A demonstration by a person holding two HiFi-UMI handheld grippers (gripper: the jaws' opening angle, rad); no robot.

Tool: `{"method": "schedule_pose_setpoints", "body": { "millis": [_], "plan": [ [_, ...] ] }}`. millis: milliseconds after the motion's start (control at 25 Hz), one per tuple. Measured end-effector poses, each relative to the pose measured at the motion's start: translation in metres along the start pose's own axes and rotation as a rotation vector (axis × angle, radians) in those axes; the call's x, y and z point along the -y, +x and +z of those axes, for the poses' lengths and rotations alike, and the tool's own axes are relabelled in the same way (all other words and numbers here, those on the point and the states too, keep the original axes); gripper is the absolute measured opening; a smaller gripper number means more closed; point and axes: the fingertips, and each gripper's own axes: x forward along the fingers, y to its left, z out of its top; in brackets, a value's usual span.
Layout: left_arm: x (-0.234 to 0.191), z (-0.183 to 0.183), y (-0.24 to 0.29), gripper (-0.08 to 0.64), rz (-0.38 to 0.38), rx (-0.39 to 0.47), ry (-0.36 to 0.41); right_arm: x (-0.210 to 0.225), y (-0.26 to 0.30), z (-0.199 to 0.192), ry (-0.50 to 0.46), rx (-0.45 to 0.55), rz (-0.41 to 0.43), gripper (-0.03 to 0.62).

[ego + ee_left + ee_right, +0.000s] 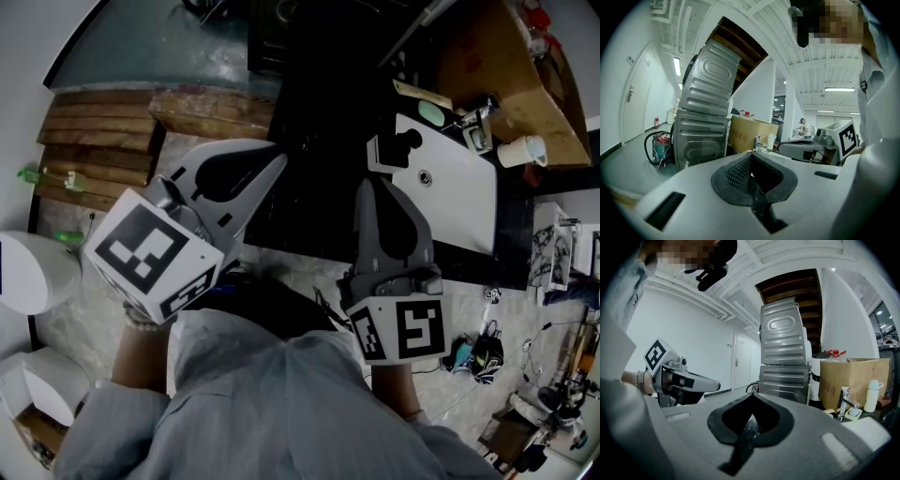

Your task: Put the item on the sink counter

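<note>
My left gripper is held in the air at the left of the head view, jaws together and nothing between them; its own view shows the pads meeting at a point. My right gripper hangs beside it, also shut and empty, tip closed. Both point toward the white sink counter, which lies just beyond the right gripper. On the counter stand a faucet, a white cup and a green soap dish. Neither gripper touches anything.
A cardboard box sits behind the counter. Two stacked metal machines stand left of the box, with a red vacuum cleaner on the floor beside them. Wooden steps lie at the far left. Tools and cables litter the floor at right.
</note>
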Motion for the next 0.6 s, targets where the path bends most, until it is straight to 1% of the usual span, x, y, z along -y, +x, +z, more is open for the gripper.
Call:
{"method": "schedule_pose_setpoints", "body": {
  "millis": [600],
  "plan": [
    [0.0064, -0.0004, 0.0029, 0.006, -0.015, 0.006, 0.000, 0.0029, -0.0054, -0.0021, -0.003, 0.001, -0.007, -0.003]
  ]
}}
